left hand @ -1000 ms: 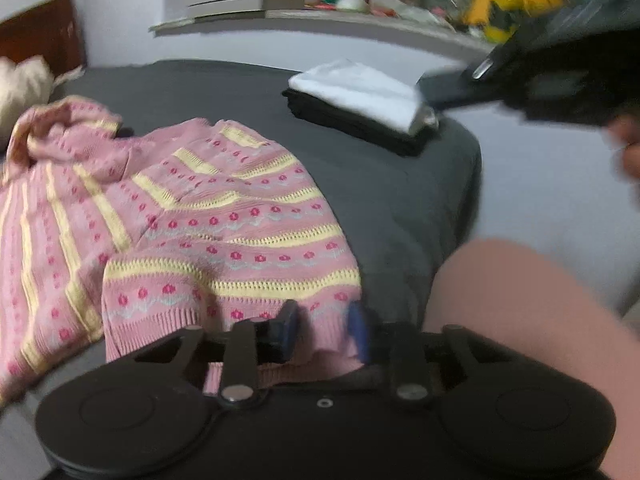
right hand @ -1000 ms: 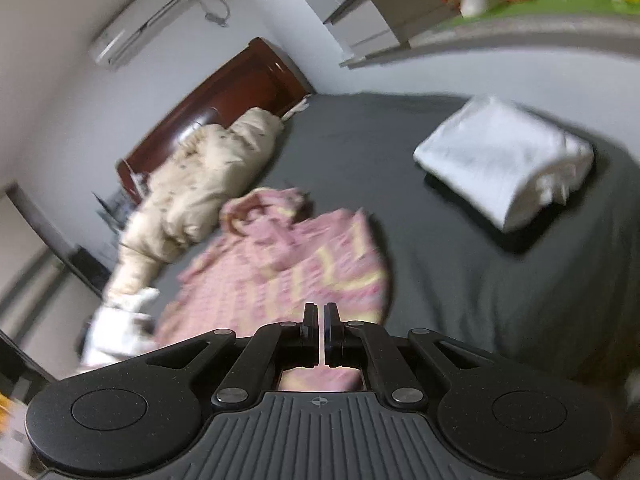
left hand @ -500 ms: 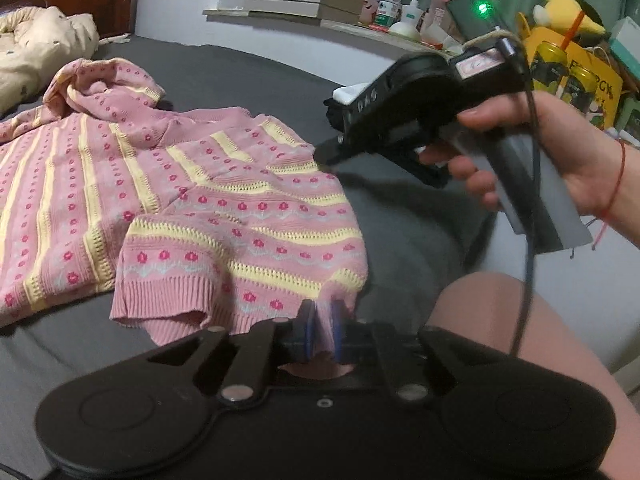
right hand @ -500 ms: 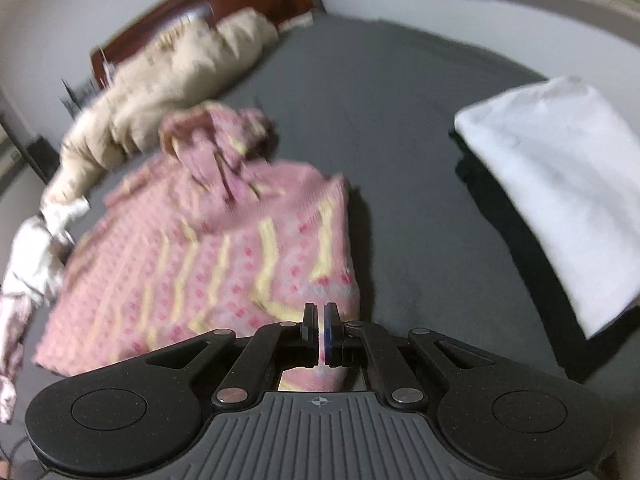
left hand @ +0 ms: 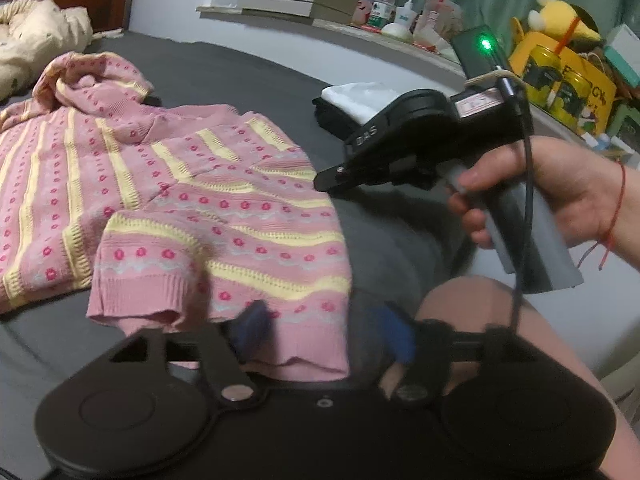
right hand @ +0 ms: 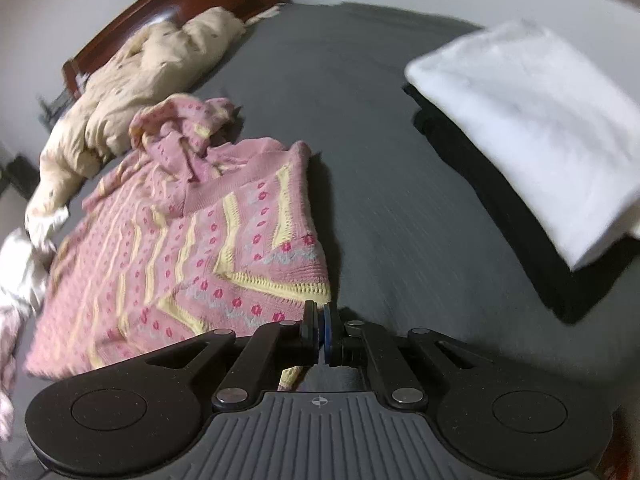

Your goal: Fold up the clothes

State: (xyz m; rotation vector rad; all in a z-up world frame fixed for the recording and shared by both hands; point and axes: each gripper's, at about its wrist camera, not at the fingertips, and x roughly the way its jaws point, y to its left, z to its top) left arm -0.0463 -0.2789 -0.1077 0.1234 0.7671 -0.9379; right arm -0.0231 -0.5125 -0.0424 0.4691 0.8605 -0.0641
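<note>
A pink knitted sweater (left hand: 180,184) with yellow stripes and red dots lies partly folded on the grey bed (right hand: 380,140). My left gripper (left hand: 326,328) is open at the near corner, and the ribbed hem lies loose between its blue pads. My right gripper (right hand: 320,328) is shut, its tips at the sweater's (right hand: 192,248) right edge; I see nothing clearly pinched in it. In the left wrist view a hand (left hand: 560,192) holds the right gripper (left hand: 322,182) just over that edge.
A folded white garment (right hand: 528,128) rests on a folded black one (right hand: 500,216) at the bed's right. A beige duvet (right hand: 140,76) lies by the wooden headboard, with white cloth (right hand: 20,272) at far left. A bare knee (left hand: 480,308) is beside my left gripper. A cluttered shelf (left hand: 400,20) runs behind.
My left gripper shut on the sweater's hem half a second ago and has now opened, letting it go. My right gripper, shut throughout, came down to the sweater's right edge.
</note>
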